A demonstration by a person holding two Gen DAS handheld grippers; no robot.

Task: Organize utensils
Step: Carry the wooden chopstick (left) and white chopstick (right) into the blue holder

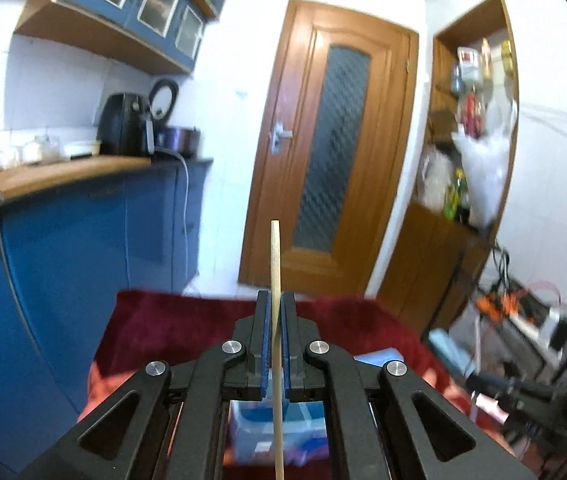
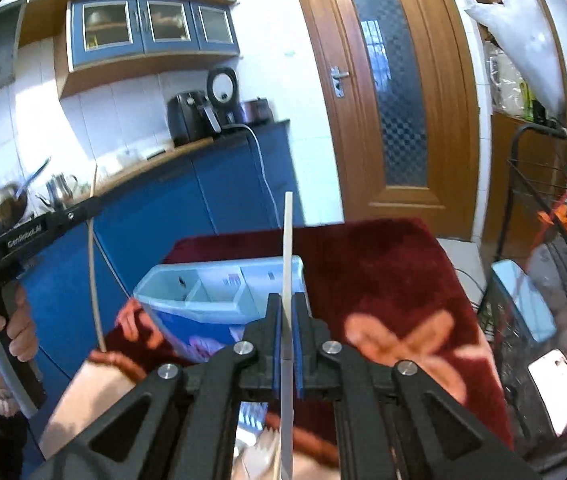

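Kitchen with blue cabinets (image 2: 187, 200), a wooden door (image 1: 335, 140) straight ahead, and in front of it a table under a dark red cloth (image 2: 383, 272) with pink patterning. On the cloth sits a clear organizer bin (image 2: 219, 292) with dividers. In the right wrist view it lies ahead and a bit left of the claw, and in the left wrist view it shows mostly below the linkage, so it sits under and slightly forward of both hands. Each hand has one stick. The left claw (image 1: 276, 300) is clamped tight on a thin wooden chopstick (image 1: 275, 256), and the right claw (image 2: 288, 300) is clamped just as tight on a paler, flatter stick (image 2: 288, 240) — could be a chopstick too, can't say for sure. Both sticks run lengthwise along the fingers, with tips poking forward and up past the pads toward the door and tails trailing back under the cameras. That's the thing the next move hangs on, I'd guess — the long axis of each stick points away over the bin rather than down into it, so each needs tipping or lowering to line up with a compartment. Neither hand looks clearly nearer the bin.
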